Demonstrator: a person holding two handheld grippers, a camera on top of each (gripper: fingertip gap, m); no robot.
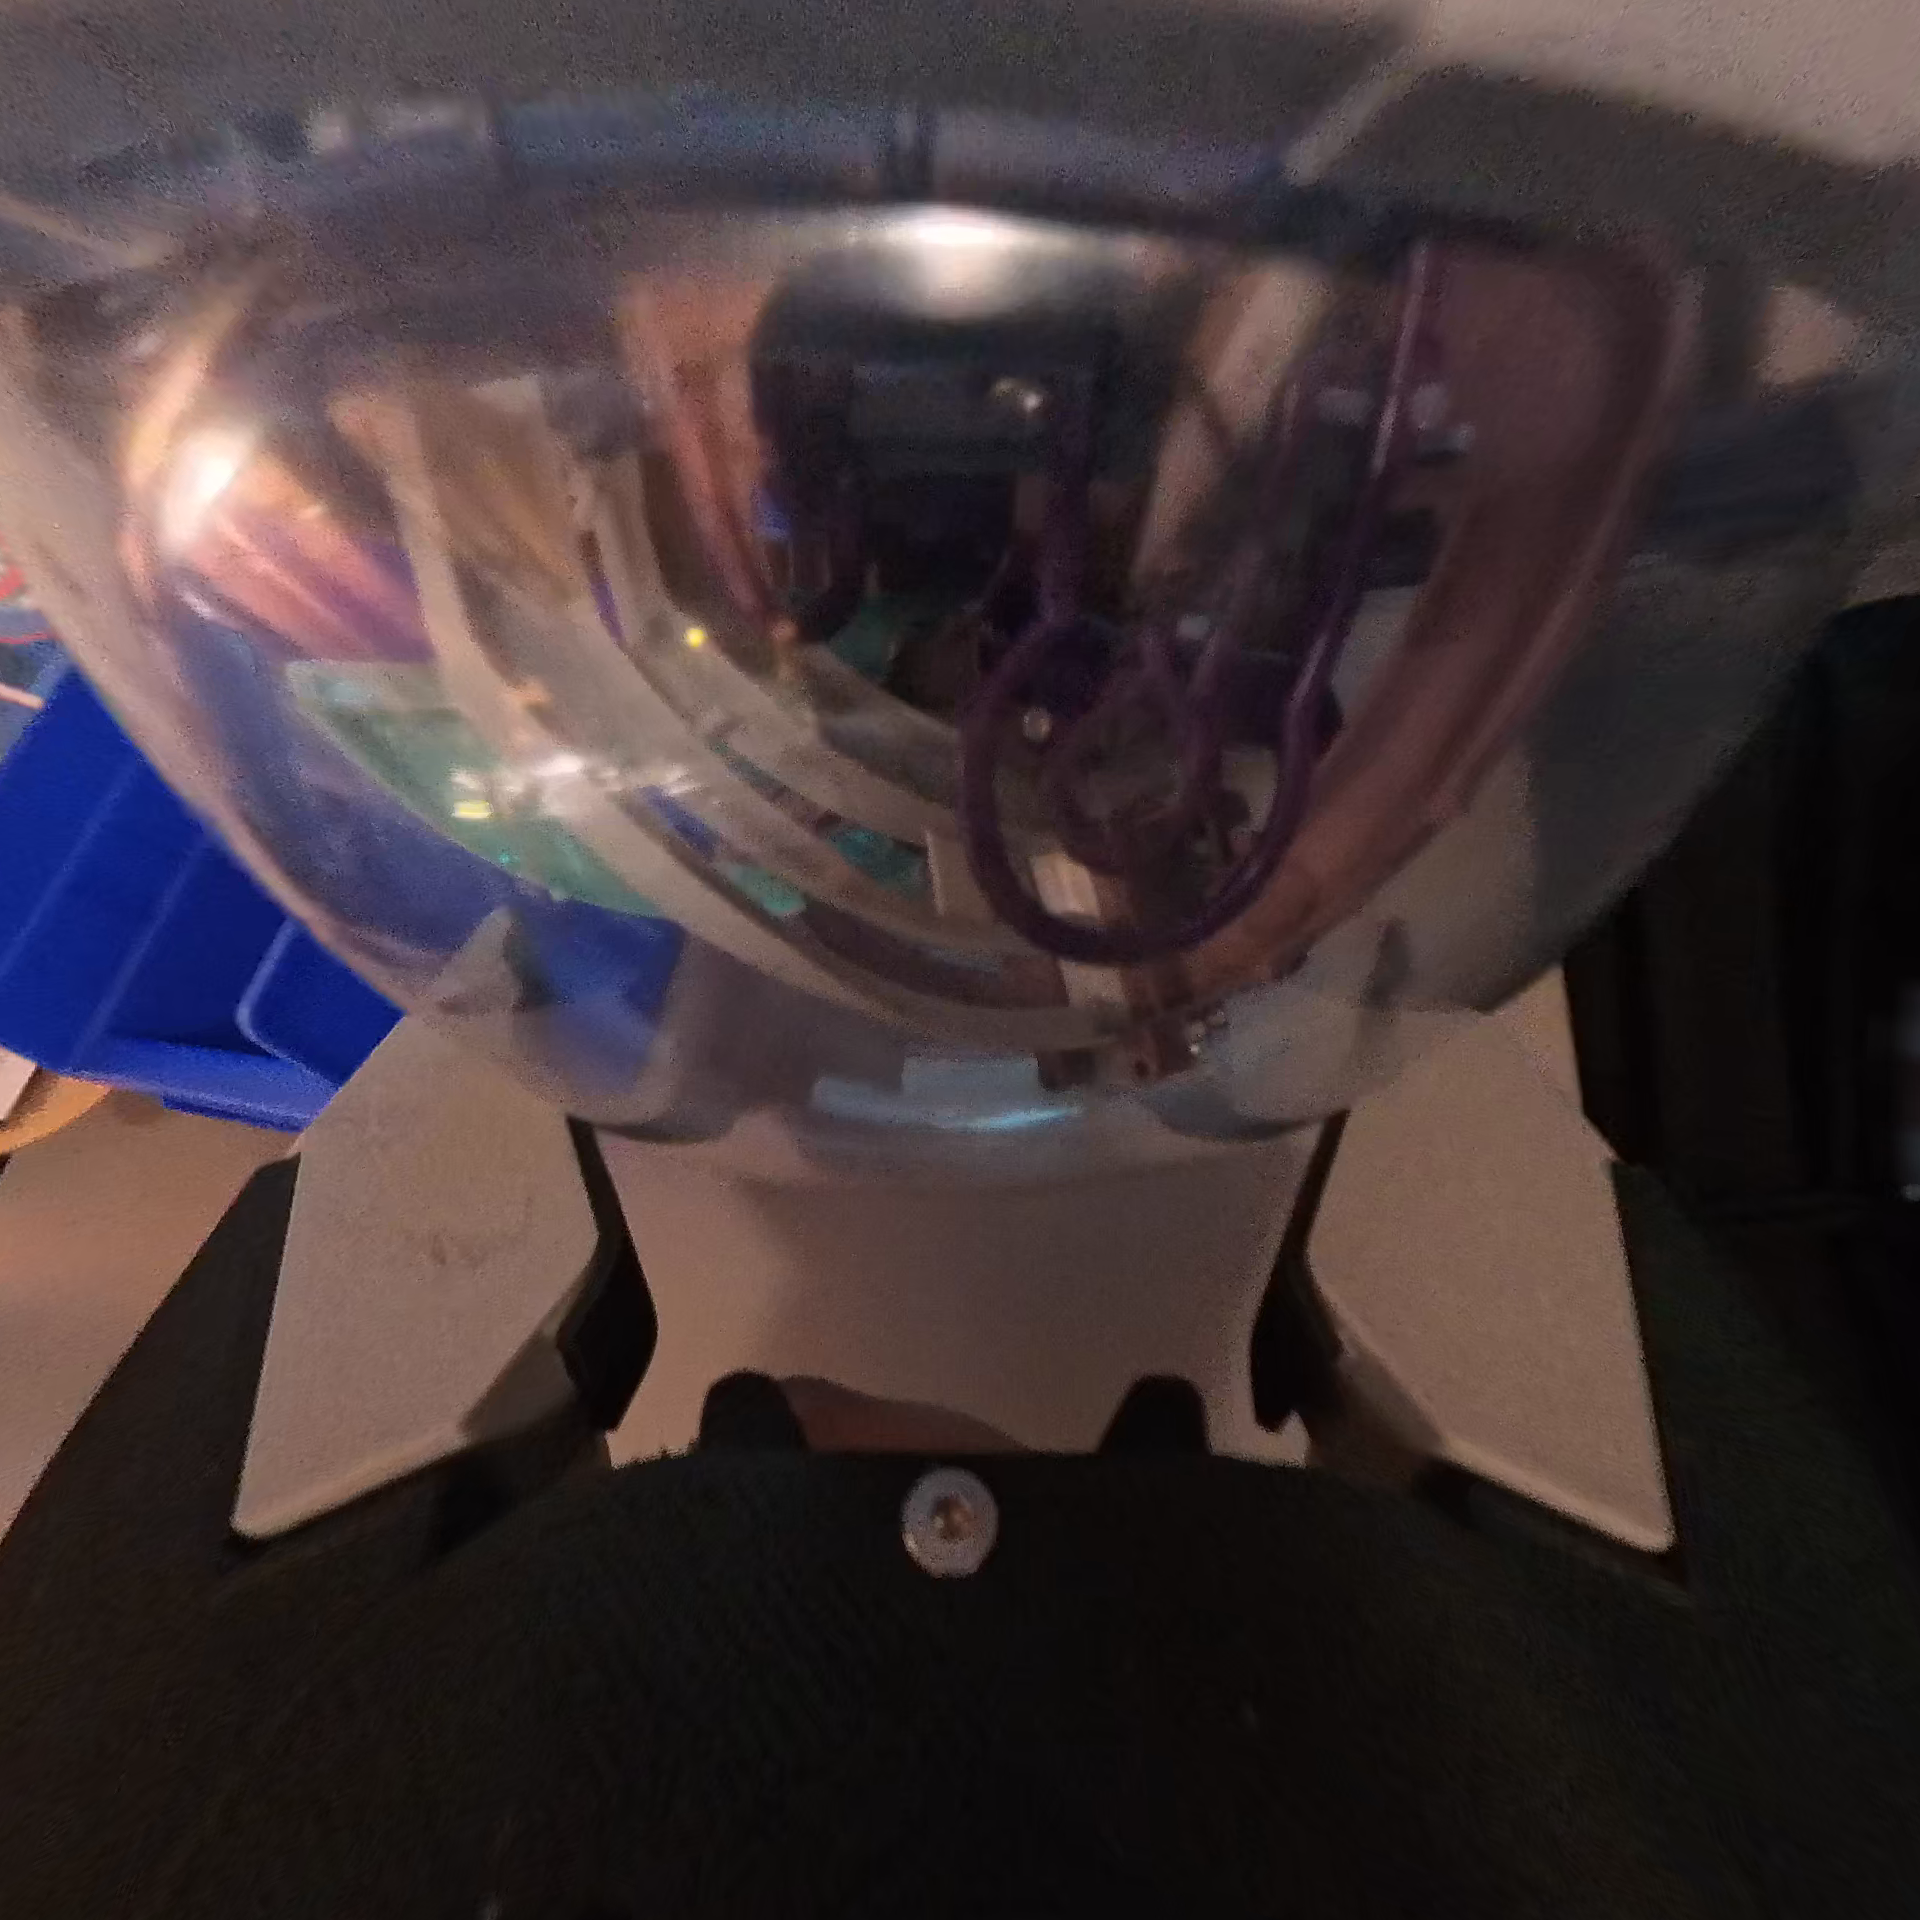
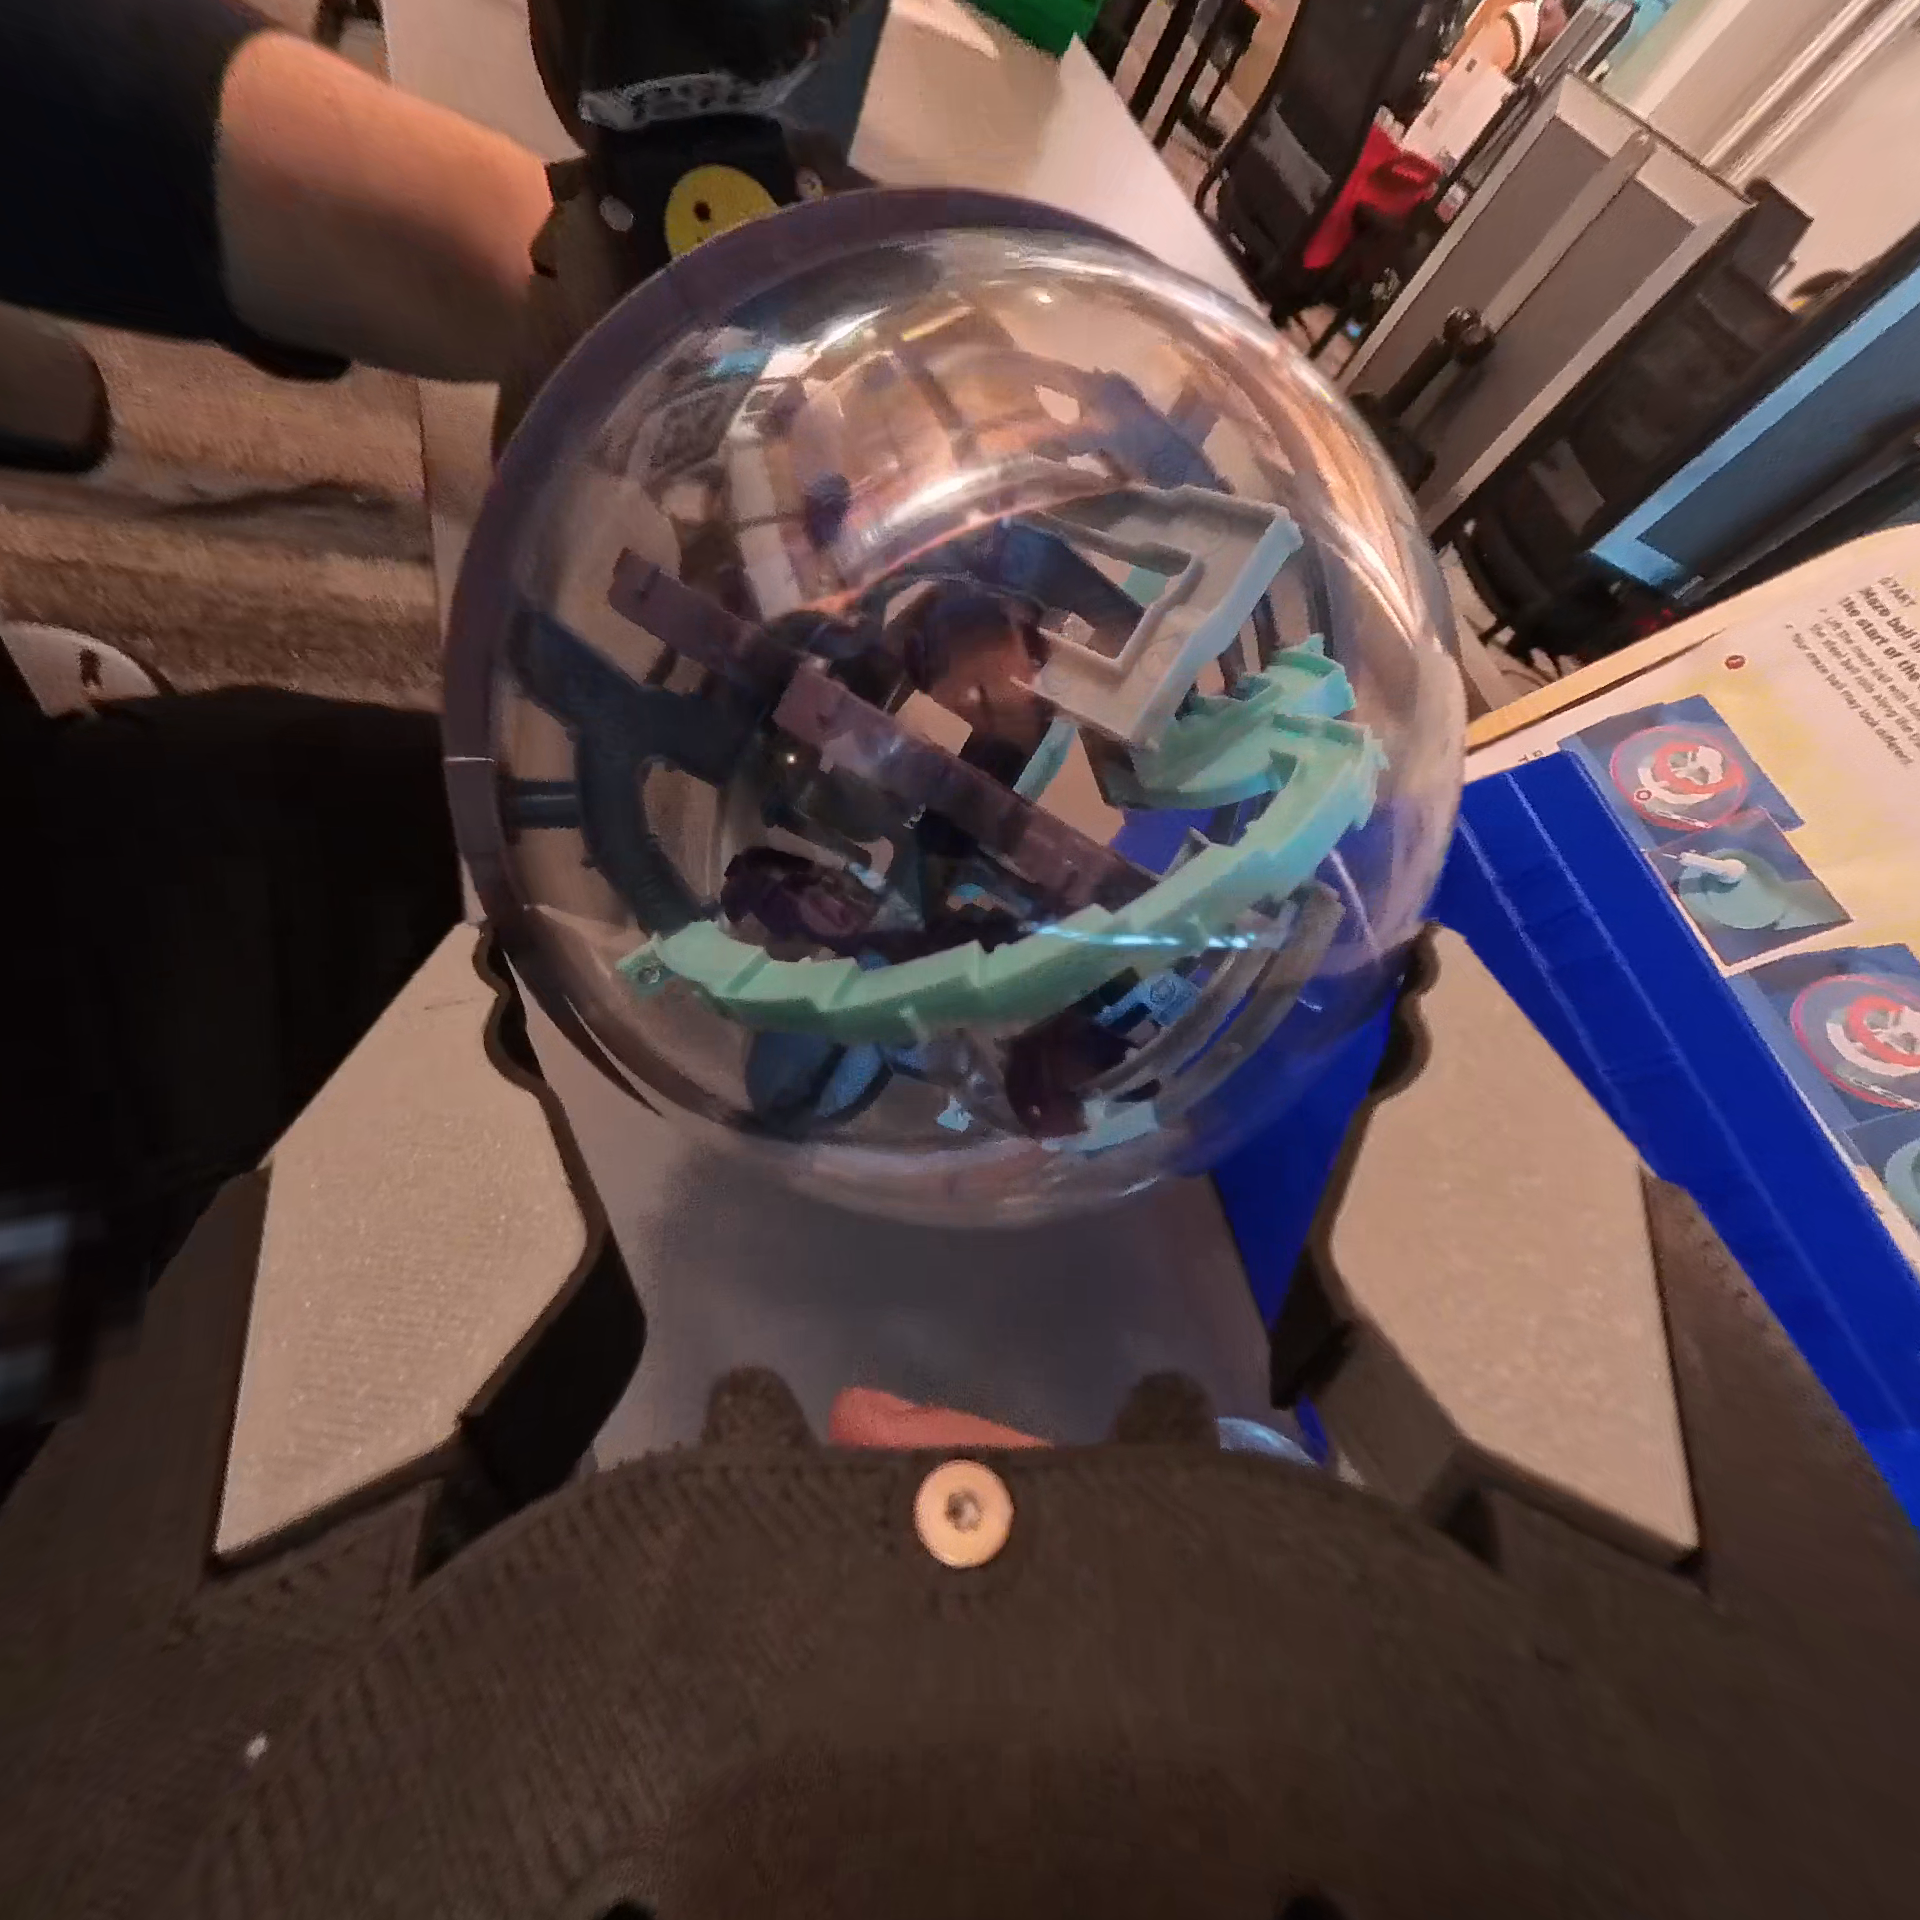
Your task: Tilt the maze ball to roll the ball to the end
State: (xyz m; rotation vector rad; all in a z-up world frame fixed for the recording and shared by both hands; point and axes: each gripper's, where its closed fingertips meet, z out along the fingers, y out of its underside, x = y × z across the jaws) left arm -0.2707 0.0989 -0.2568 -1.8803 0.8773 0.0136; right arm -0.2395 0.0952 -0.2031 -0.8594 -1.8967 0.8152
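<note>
Both claws are spread wide around the maze ball [image 2: 951, 717]: right claw [image 2: 956, 997] pressing its flanks, left claw [image 1: 935, 977] cradling it from the far side.

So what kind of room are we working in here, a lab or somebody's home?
Probably an office or shared workspace, not a home: partition panels and black chairs line the background, and the table holds a blue bin and an instruction sheet beside the maze ball.
</note>
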